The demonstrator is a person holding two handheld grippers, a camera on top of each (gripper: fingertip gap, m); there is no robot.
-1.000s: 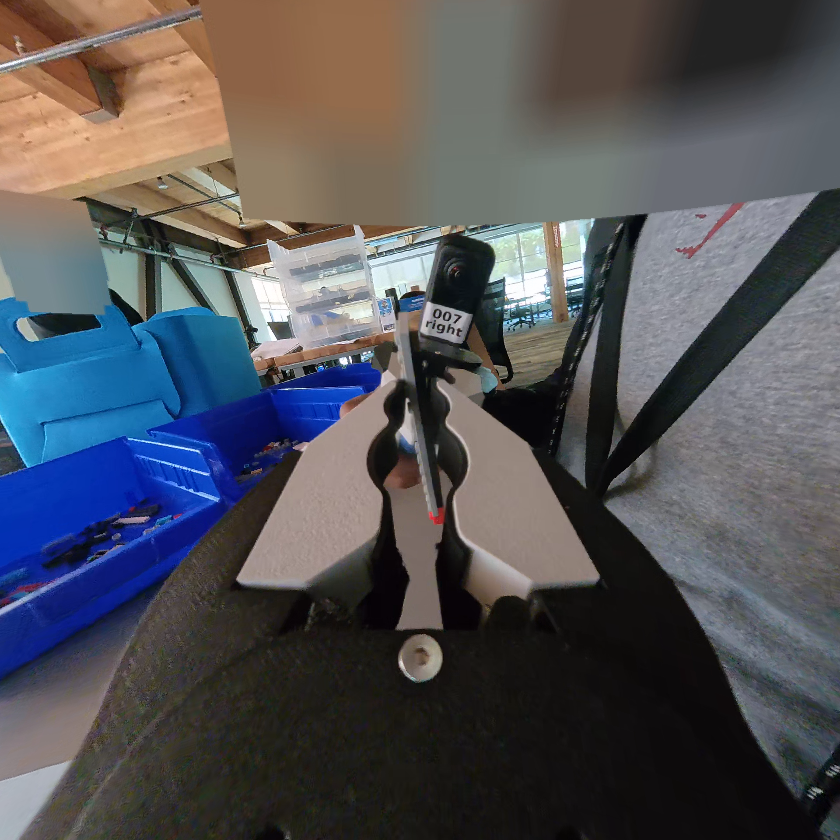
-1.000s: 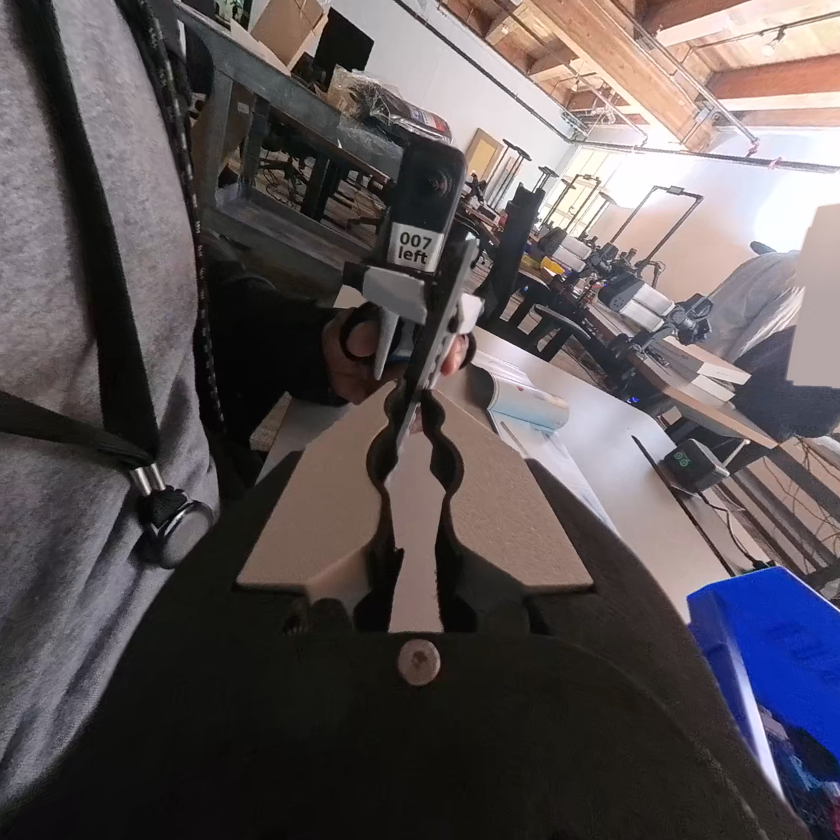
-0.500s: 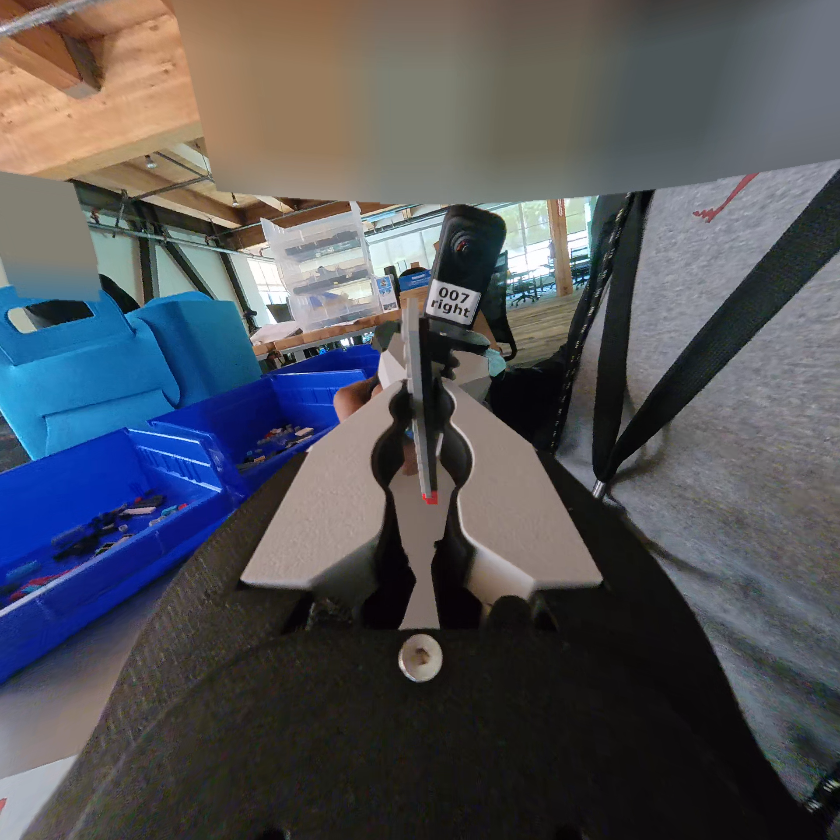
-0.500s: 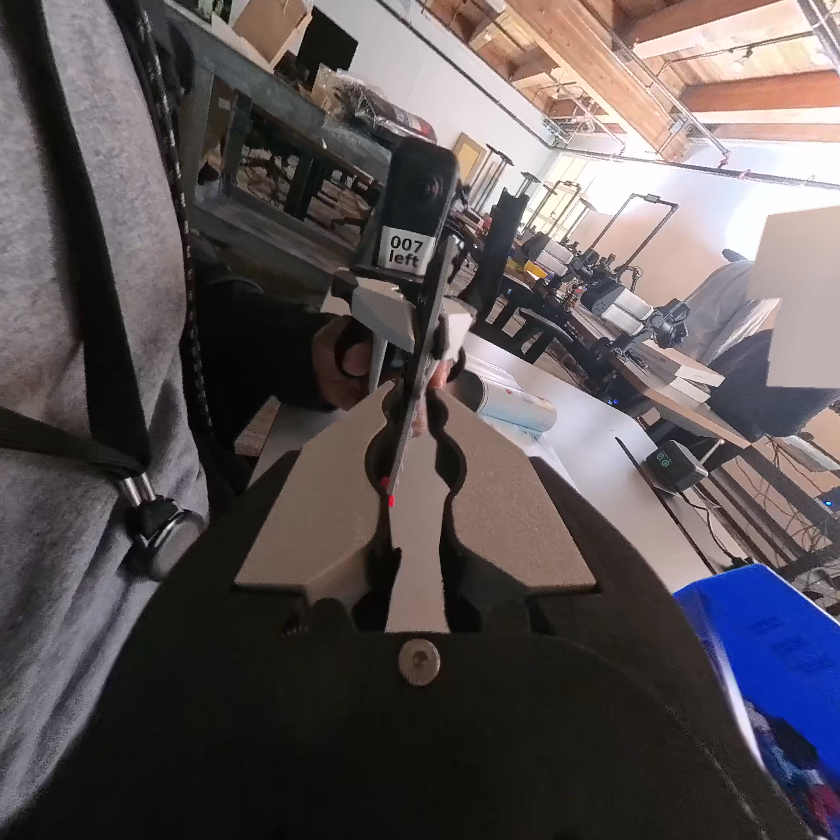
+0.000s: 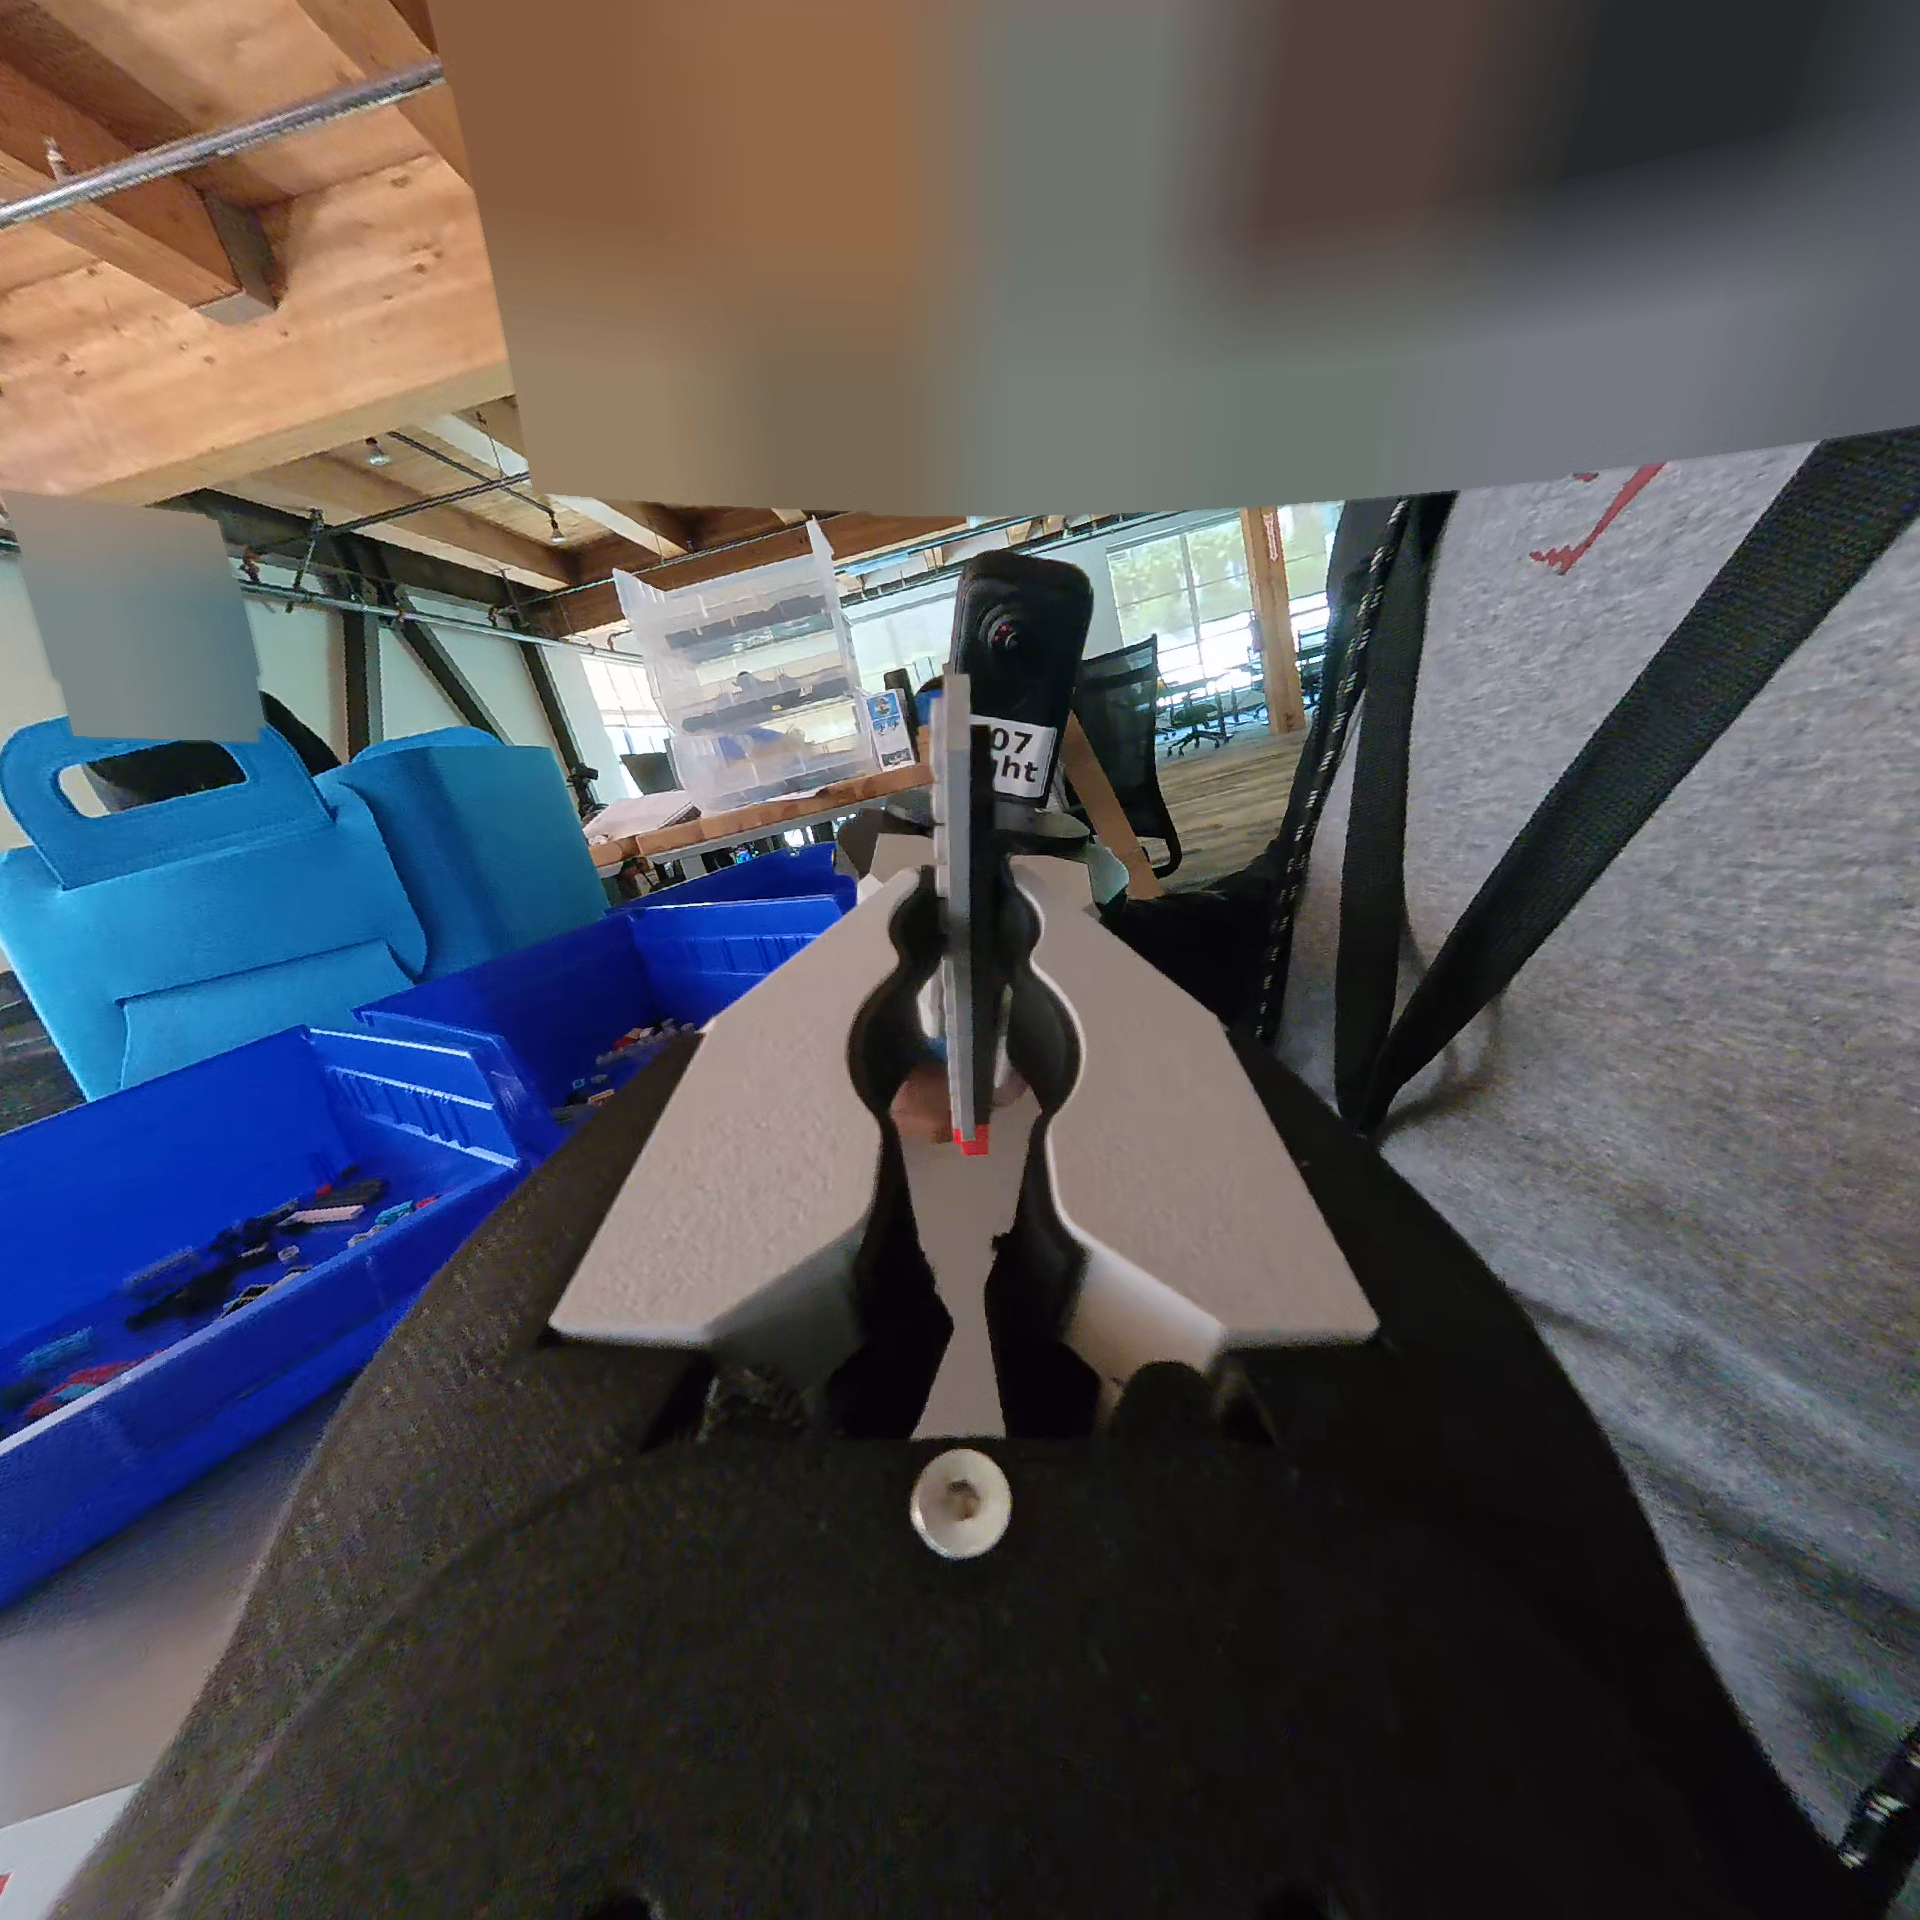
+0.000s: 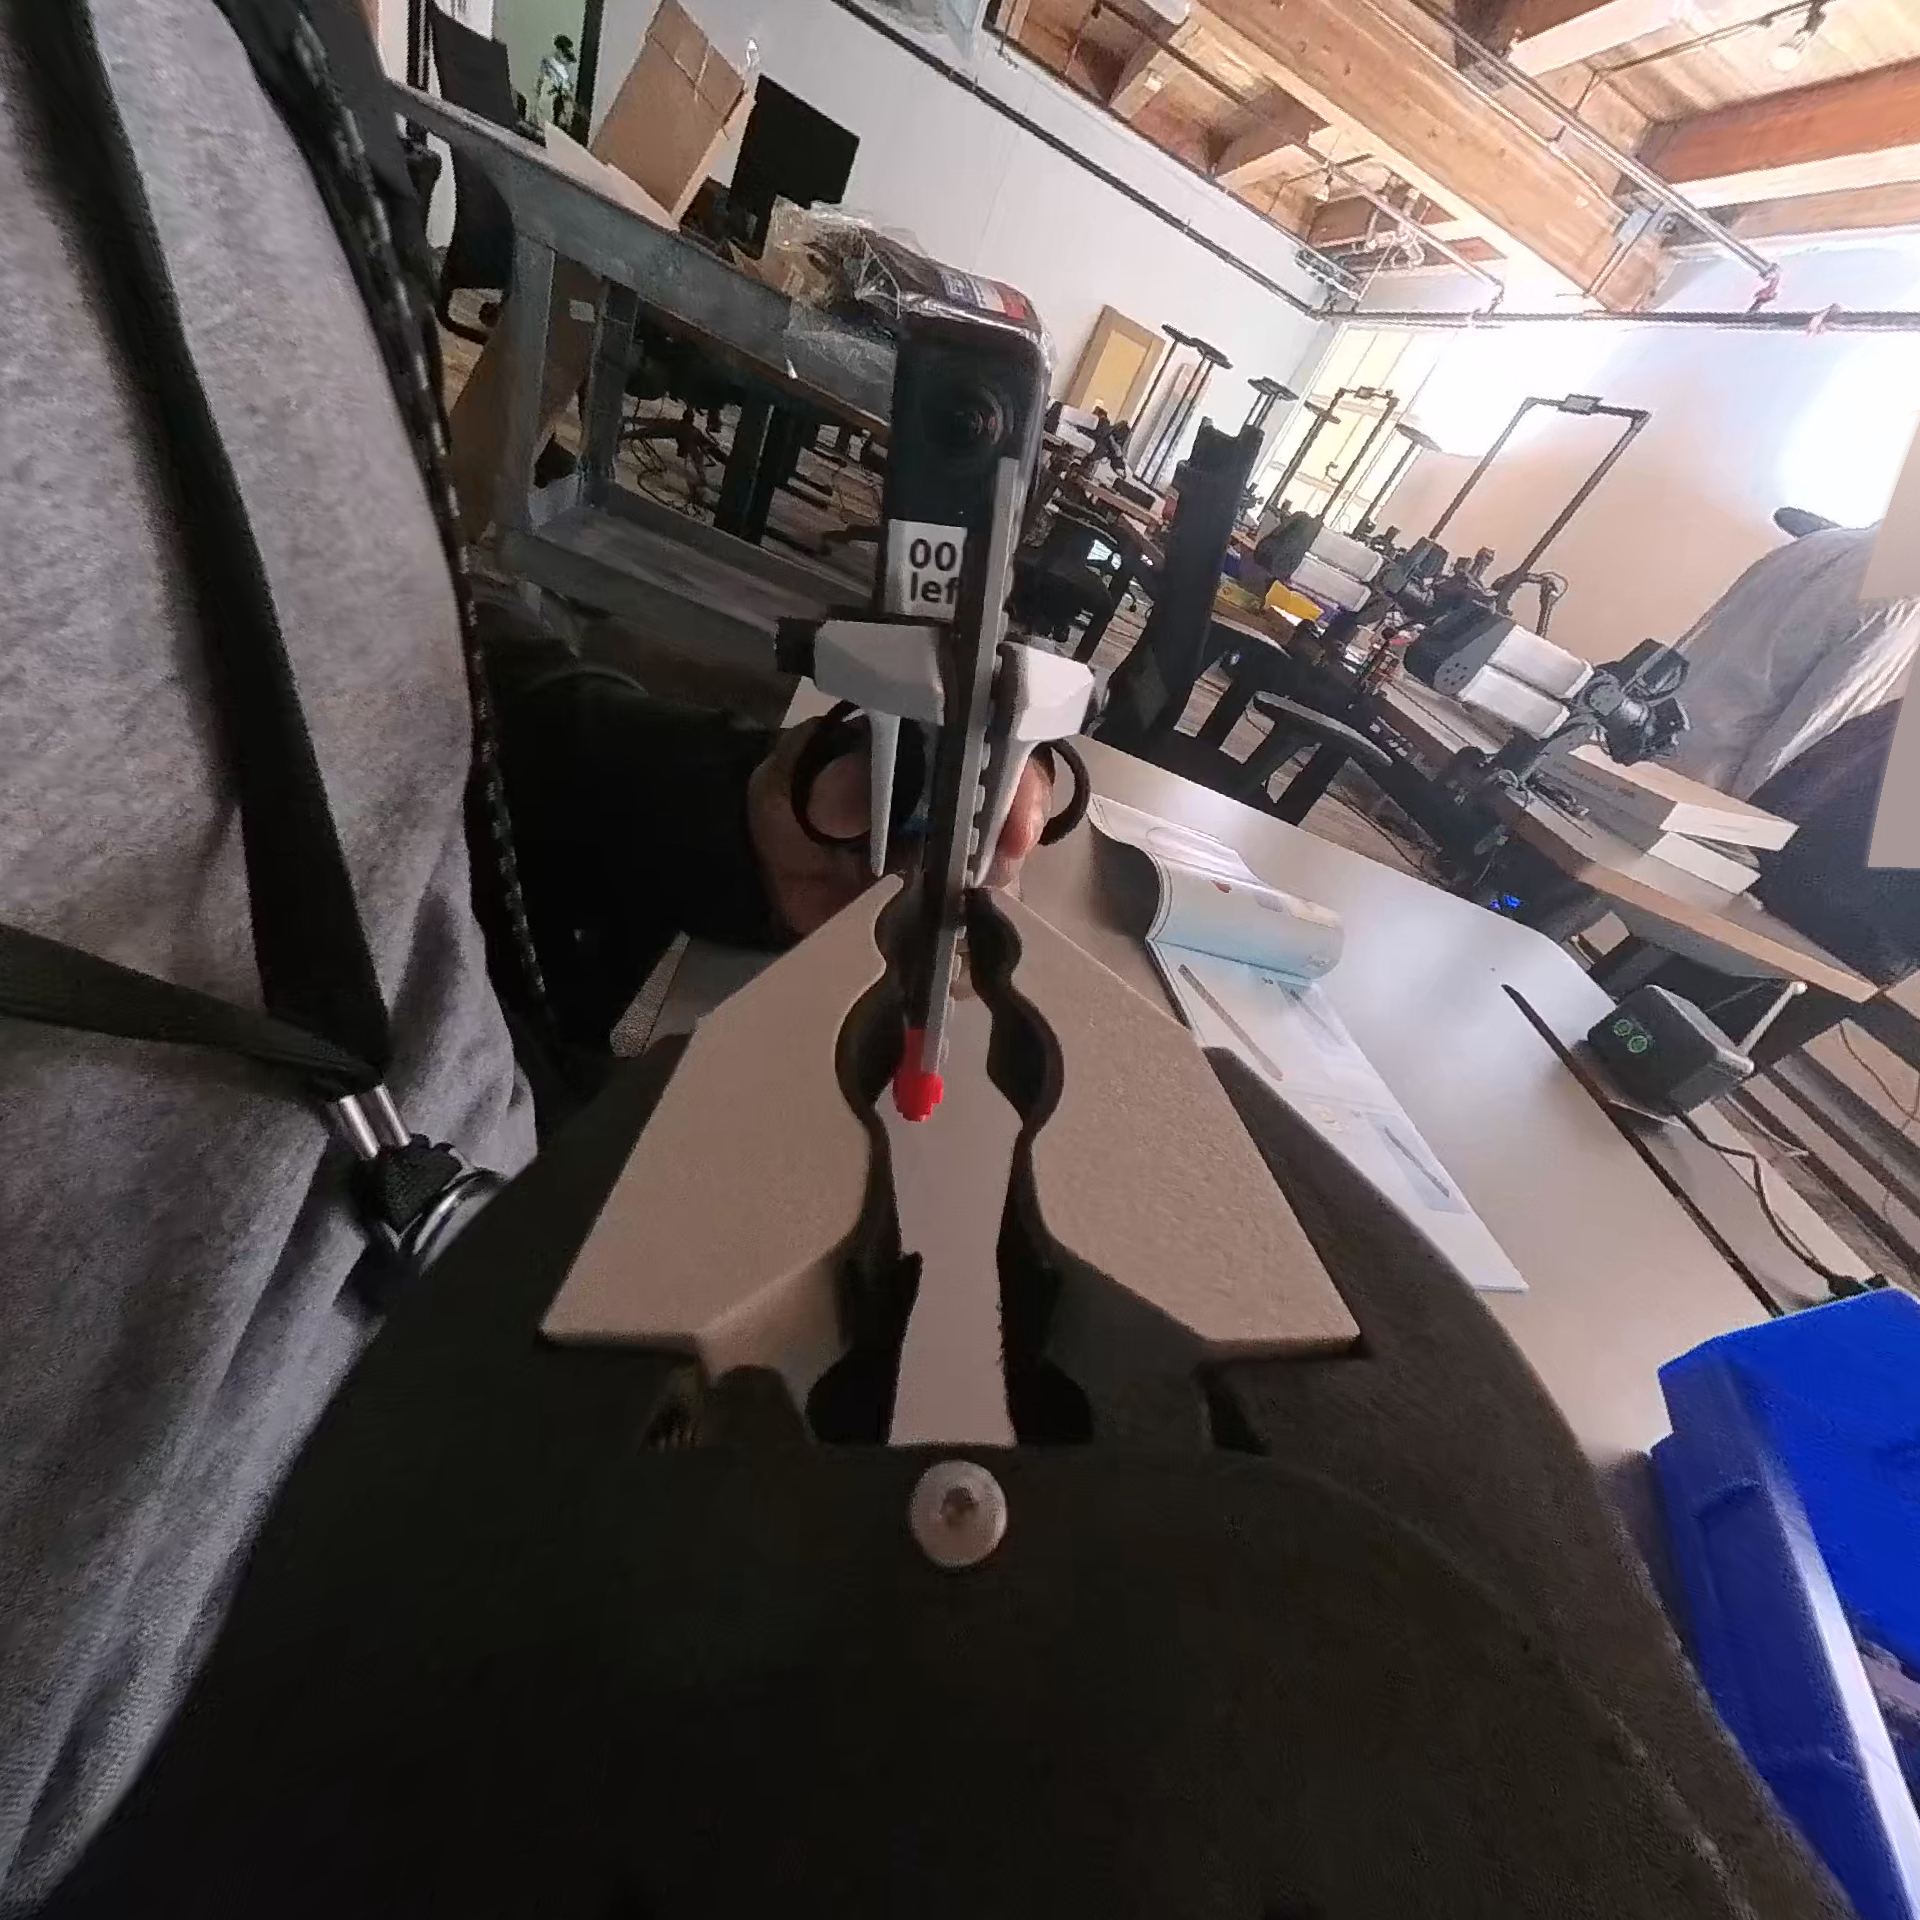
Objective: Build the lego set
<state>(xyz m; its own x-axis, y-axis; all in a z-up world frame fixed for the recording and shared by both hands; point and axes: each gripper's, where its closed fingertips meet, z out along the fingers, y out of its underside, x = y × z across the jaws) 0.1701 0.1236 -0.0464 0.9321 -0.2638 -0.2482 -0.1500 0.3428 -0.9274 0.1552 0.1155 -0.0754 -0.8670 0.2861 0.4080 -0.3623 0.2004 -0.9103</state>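
A thin lego assembly of stacked grey and black plates (image 5: 961,935) stands edge-on and upright between my two grippers, which face each other. A small red piece (image 5: 969,1143) sits at its lower end; it also shows in the right wrist view (image 6: 916,1086). My left gripper (image 5: 961,894) is shut on the plates. My right gripper (image 6: 945,904) is shut on the same plates (image 6: 961,810) from the opposite side. Each view shows the other gripper's camera just behind the plates.
Blue bins (image 5: 260,1195) with several loose lego pieces stand to the left on the table. An open instruction booklet (image 6: 1226,914) and a small black device (image 6: 1652,1049) lie on the white table (image 6: 1475,1039). A person's grey shirt with black straps (image 5: 1610,1039) is close by. Both grippers' tips are close together, under 4 cm apart.
The two grippers have come closer together. The plates have turned from tilted to upright, and the red end now reaches deeper between the right gripper's fingers.
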